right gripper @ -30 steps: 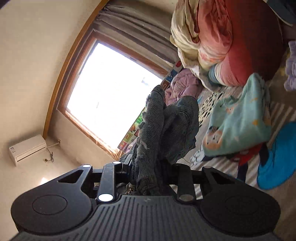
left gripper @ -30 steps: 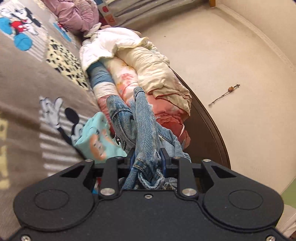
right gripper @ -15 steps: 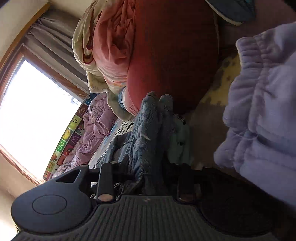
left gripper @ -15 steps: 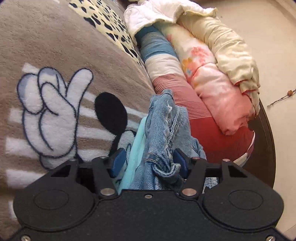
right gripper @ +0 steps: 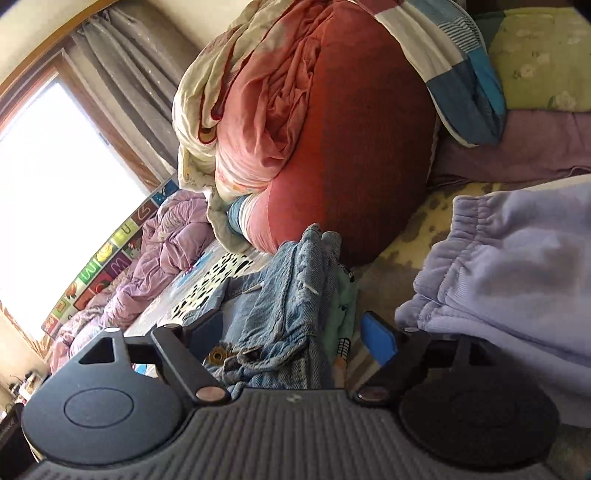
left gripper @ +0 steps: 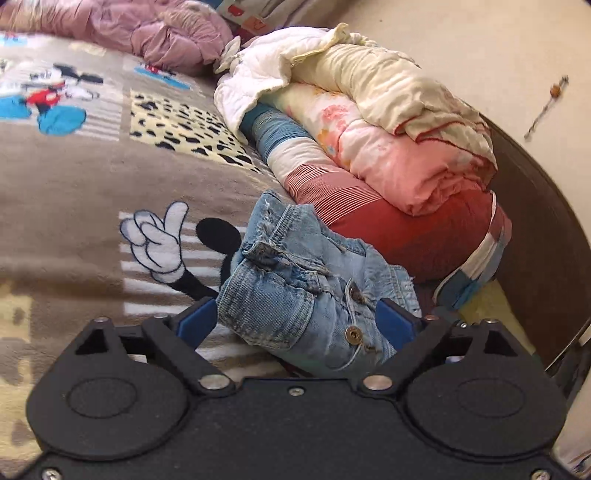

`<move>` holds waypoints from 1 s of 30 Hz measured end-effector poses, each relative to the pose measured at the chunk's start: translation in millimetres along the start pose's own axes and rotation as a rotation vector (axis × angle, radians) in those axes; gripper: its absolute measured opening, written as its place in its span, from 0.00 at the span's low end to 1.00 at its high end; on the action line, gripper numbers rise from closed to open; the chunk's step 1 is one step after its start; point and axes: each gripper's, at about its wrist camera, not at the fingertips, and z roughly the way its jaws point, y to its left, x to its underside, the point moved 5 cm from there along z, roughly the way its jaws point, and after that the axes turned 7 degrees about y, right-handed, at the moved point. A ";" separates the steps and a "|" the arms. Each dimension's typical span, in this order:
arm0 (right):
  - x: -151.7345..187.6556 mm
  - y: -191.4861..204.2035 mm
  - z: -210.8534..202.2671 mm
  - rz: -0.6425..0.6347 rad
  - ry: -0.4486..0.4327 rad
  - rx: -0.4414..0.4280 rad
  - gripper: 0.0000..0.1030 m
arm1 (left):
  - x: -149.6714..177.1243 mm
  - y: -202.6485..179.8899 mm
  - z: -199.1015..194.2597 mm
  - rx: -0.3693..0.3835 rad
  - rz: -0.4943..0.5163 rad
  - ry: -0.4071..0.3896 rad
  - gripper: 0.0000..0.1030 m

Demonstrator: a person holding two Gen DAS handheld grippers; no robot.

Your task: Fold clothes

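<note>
A folded light-blue denim garment (left gripper: 295,288) lies on the brown cartoon blanket (left gripper: 74,206), on top of a mint-green garment (right gripper: 341,314) whose edge shows in the right wrist view. My left gripper (left gripper: 295,321) is low over the denim, its jaws opening wide, blue pads (left gripper: 395,325) off the cloth on either side. In the right wrist view the same denim (right gripper: 284,306) lies between the spread fingers of my right gripper (right gripper: 291,339), whose jaws are also opening, the blue pad (right gripper: 378,341) clear of the fabric.
A thick roll of red, pink and cream quilts (left gripper: 388,155) lies just beyond the denim along the dark bed frame (left gripper: 535,229). A lavender sweat garment (right gripper: 517,266) sits right of my right gripper. A mauve duvet (left gripper: 129,33) is heaped far back by the window (right gripper: 55,192).
Both grippers carried the denim down onto the blanket and their jaws spread apart, letting it go. The denim now rests folded on the mint-green garment instead of hanging bunched between the fingers.
</note>
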 end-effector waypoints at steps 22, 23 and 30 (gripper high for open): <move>24.8 43.3 -98.6 -0.369 0.172 0.193 1.00 | 20.9 -82.9 -43.1 -0.346 0.229 -0.013 1.00; 25.7 44.5 -99.7 -0.379 0.178 0.197 1.00 | 22.6 -85.1 -42.7 -0.353 0.232 -0.009 1.00; 23.3 50.3 -115.1 -0.433 0.169 0.228 1.00 | 34.3 -96.4 -37.1 -0.413 0.259 0.017 1.00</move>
